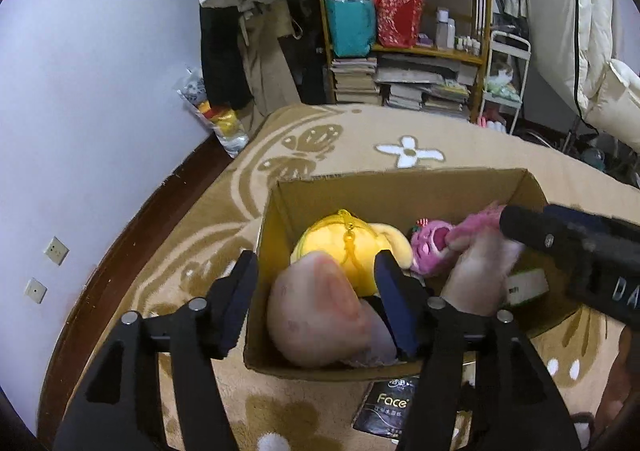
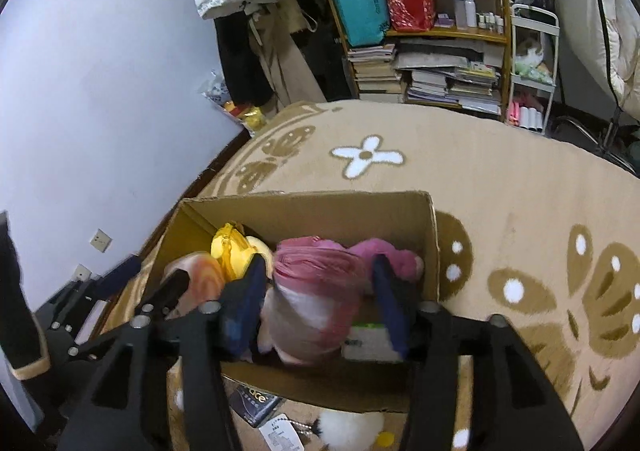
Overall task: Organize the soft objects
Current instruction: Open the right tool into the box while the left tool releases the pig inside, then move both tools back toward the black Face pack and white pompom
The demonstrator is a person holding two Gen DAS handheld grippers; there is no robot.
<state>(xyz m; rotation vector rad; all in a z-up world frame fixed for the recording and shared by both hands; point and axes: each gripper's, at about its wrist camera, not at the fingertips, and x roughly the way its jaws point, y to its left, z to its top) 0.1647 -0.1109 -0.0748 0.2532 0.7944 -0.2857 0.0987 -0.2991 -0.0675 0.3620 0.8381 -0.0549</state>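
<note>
Two tools, your left tool (image 1: 316, 291) and right tool (image 2: 320, 299), hang part-open over the cardboard box (image 1: 400, 191) on the patterned blanket (image 2: 520, 179), gripping nothing. Its near wall sits just under the fingers. Inside lie a peach plush (image 1: 316, 315), a yellow plush (image 1: 344, 247) and a pink plush (image 2: 320, 275), crowded together.

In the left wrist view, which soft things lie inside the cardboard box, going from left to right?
Pale peach plush → yellow plush → pink plush, all inside the cardboard box.

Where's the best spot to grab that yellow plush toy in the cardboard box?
Probably the yellow plush toy's rounded top, coming straight down from above. The cardboard box walls block the sides, and the peach plush crowds its near side, so only the top is exposed.
</note>
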